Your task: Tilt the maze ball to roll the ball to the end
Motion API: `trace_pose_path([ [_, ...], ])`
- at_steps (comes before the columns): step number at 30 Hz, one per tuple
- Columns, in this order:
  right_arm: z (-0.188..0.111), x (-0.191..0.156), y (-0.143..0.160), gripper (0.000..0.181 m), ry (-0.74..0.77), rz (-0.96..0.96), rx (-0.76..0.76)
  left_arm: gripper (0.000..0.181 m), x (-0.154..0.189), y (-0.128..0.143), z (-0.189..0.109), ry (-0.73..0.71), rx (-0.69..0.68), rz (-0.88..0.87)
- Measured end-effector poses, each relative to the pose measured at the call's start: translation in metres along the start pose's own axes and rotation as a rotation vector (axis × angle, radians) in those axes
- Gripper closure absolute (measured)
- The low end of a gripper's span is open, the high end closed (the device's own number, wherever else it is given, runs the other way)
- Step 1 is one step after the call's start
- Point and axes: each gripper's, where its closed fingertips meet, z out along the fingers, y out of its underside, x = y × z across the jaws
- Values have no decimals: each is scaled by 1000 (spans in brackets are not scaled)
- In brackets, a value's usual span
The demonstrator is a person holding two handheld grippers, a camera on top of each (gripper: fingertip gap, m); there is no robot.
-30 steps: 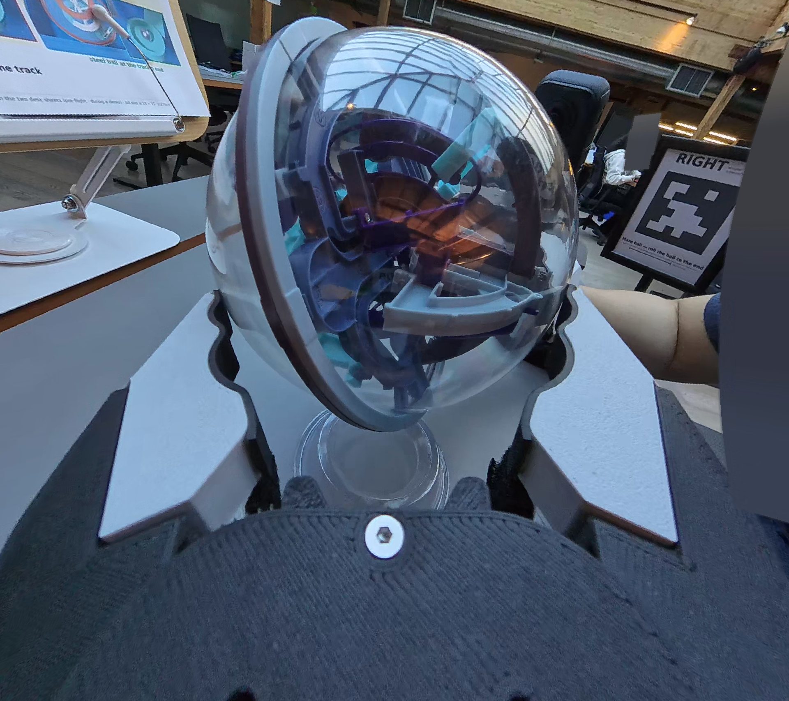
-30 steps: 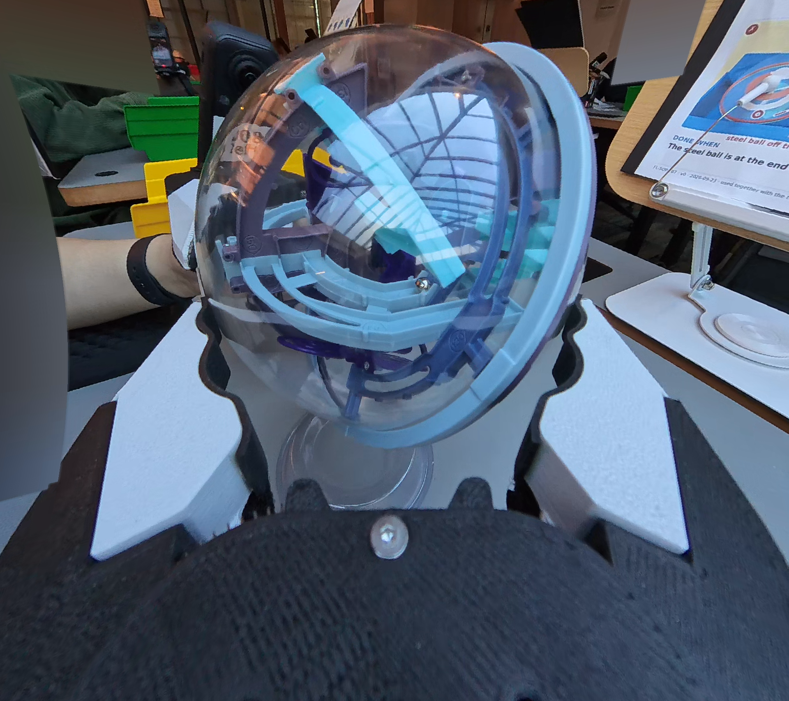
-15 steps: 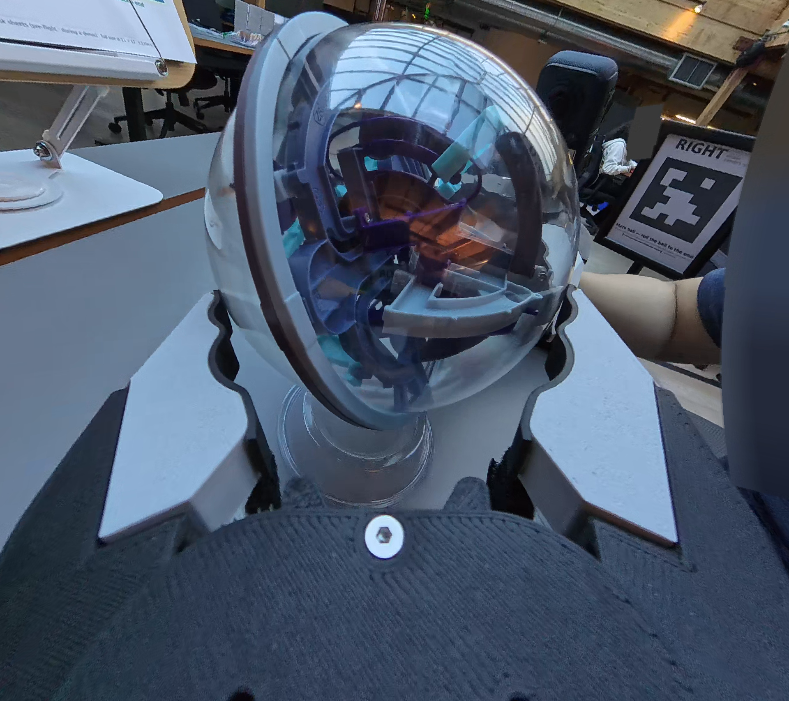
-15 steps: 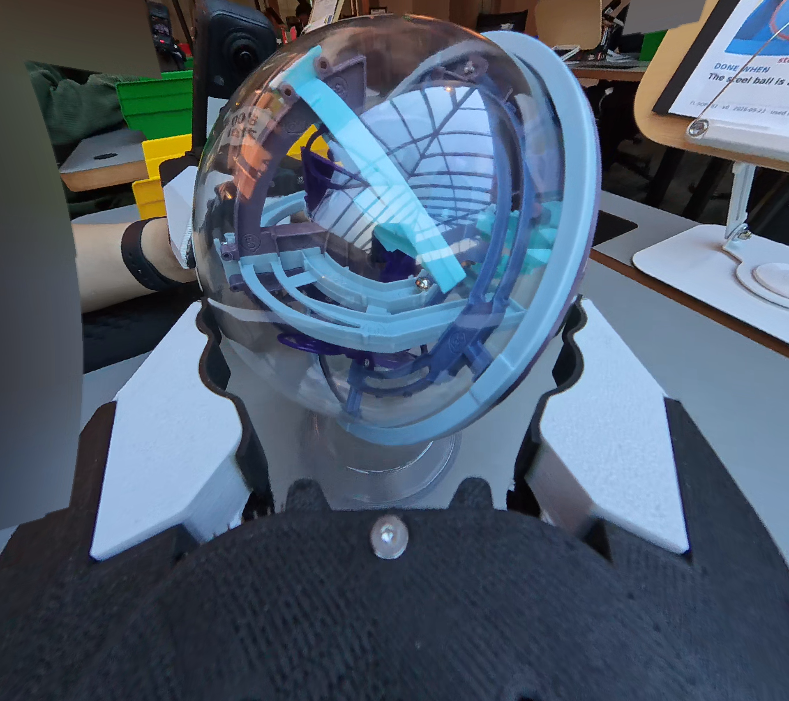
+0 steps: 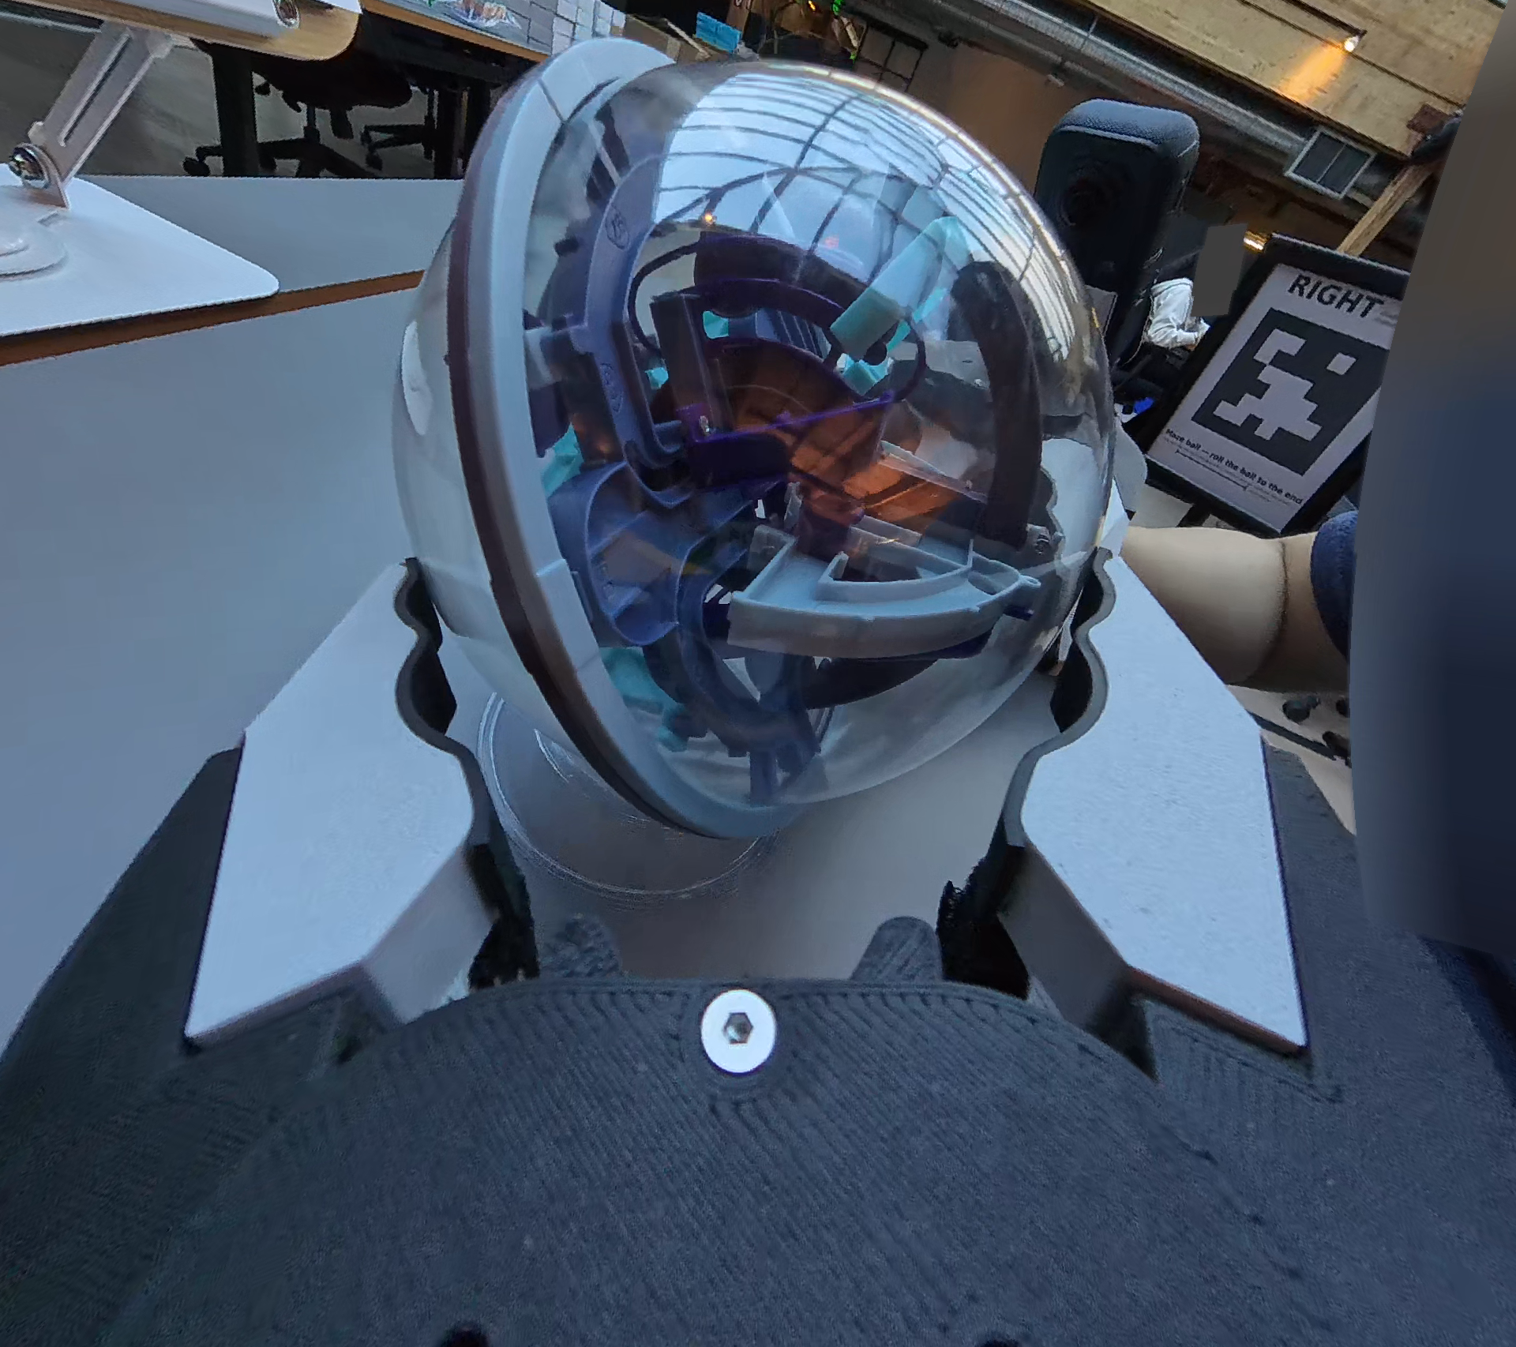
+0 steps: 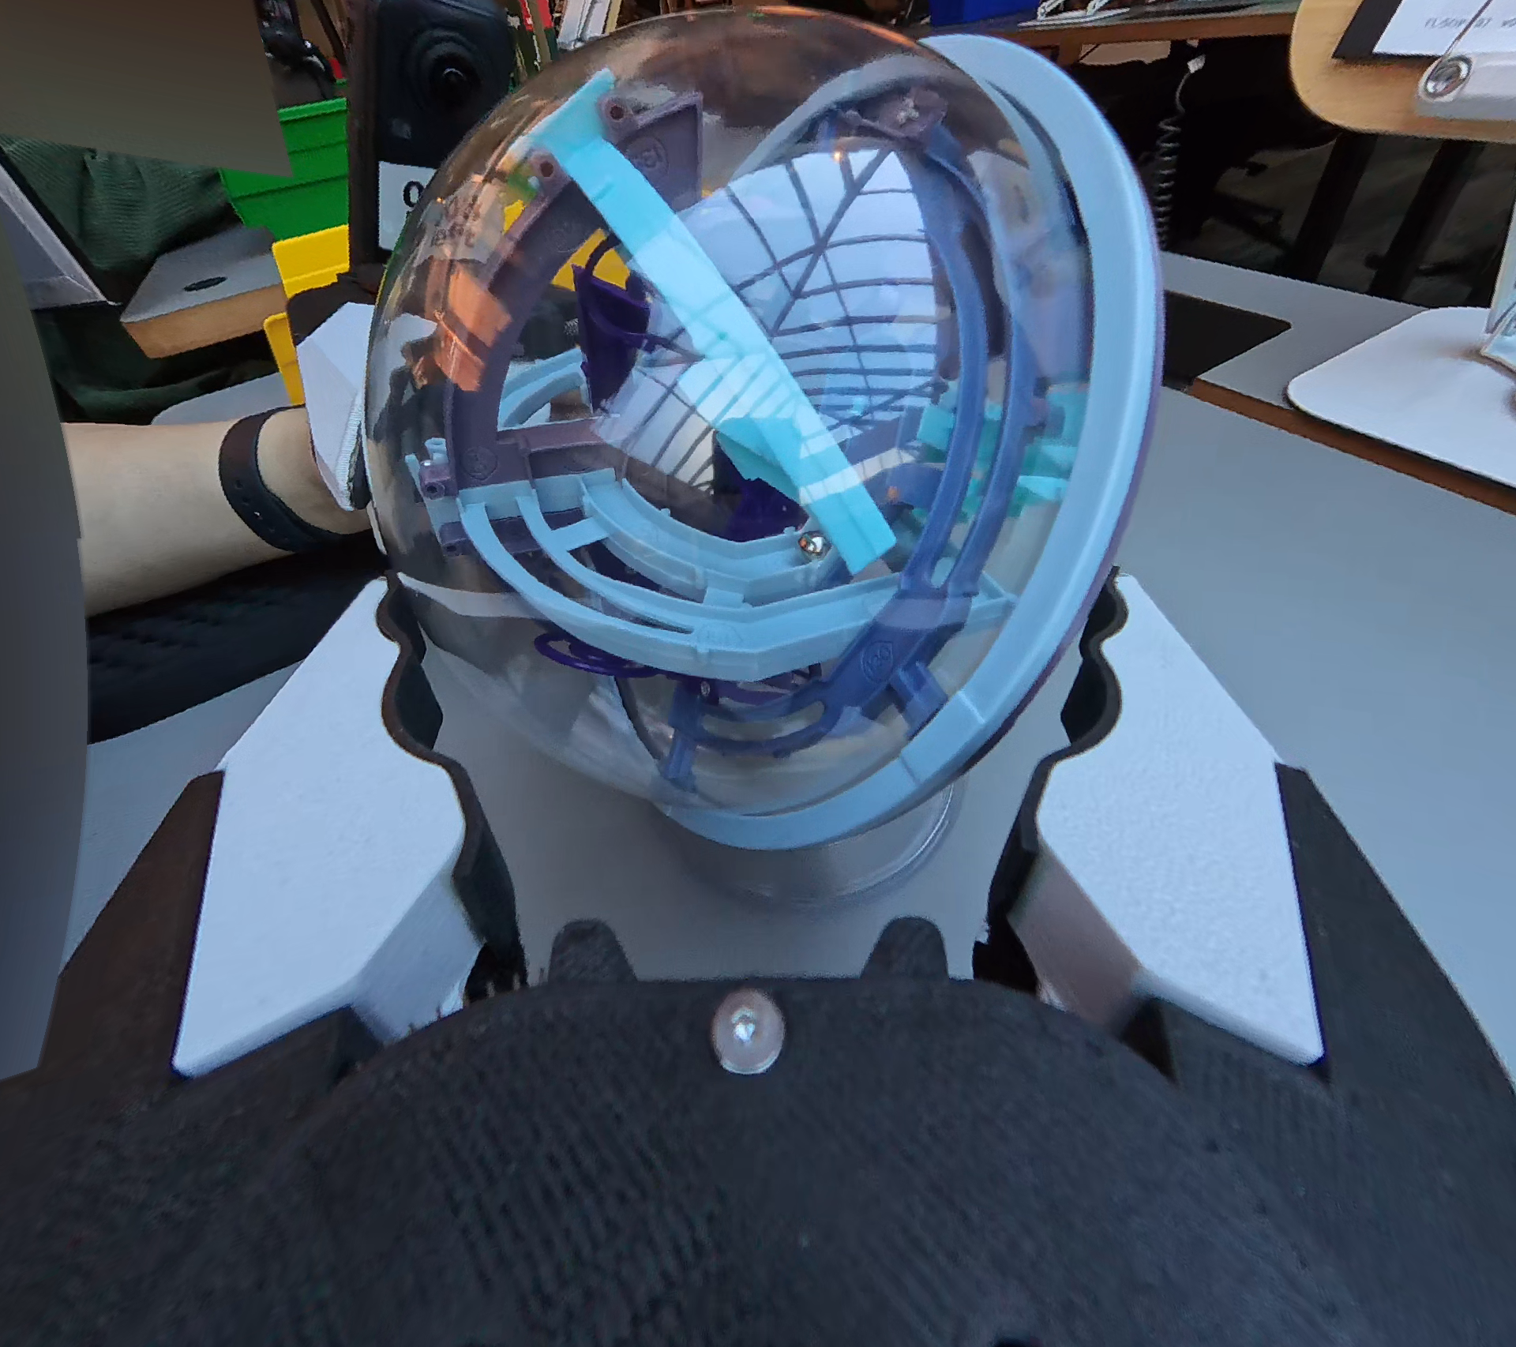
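Maze ball (image 5: 763, 438) gripped between both tongs, left (image 5: 751, 618) and right (image 6: 746, 635), tilted above clear stand (image 6: 886, 856) on tabletop (image 5: 189, 512).

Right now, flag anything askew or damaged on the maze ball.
No damage shows. The maze ball is tilted, its seam ring slanting, held off the clear stand beneath by both grippers. That suits the task. The steel ball sits on a light-blue track.
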Motion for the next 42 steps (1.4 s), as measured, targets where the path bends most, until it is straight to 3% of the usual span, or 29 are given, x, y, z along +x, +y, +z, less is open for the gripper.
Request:
trace_pose_path([
  [42, 5, -3, 34, 25, -12, 81, -133, 32, -8, 27, -1, -18, -76, -69],
])
